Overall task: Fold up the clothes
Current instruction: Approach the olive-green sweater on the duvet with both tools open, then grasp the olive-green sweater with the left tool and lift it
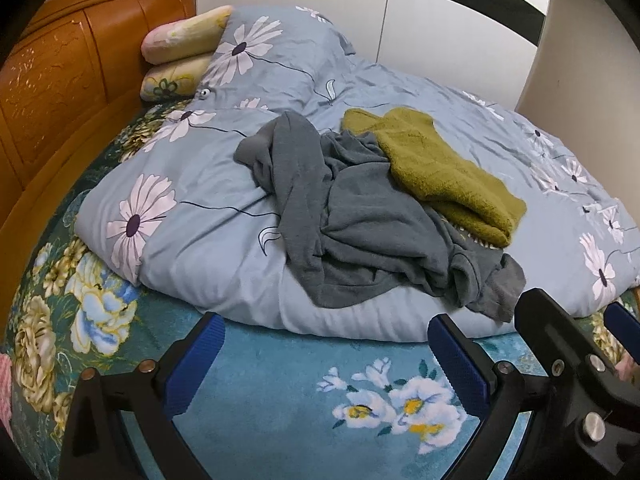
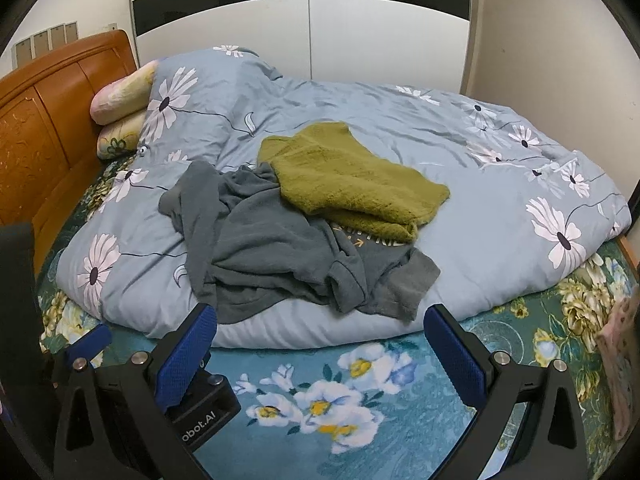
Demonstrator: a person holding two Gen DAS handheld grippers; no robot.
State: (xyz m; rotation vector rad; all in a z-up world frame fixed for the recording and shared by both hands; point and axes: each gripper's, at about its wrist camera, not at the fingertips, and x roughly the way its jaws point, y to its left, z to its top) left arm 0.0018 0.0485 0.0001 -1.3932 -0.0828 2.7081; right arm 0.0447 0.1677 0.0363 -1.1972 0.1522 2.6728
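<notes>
A crumpled grey garment [image 1: 360, 216] lies on the pale blue flowered duvet [image 1: 200, 184], with an olive green fuzzy garment [image 1: 440, 168] partly on top of it at the right. Both show in the right wrist view, the grey garment [image 2: 272, 248] and the green garment [image 2: 352, 176]. My left gripper [image 1: 324, 344] is open and empty, low over the bed's front edge, short of the clothes. My right gripper [image 2: 320, 340] is open and empty, beside the left one. Part of the right gripper [image 1: 560, 344] shows at the left view's lower right.
A teal floral bedsheet [image 1: 280, 408] covers the mattress in front of the duvet. An orange wooden headboard [image 1: 60, 92] stands at the left with two pillows [image 1: 180, 52] against it. White wardrobe doors [image 2: 312, 48] stand behind the bed. A pink item [image 2: 620, 360] lies at the right edge.
</notes>
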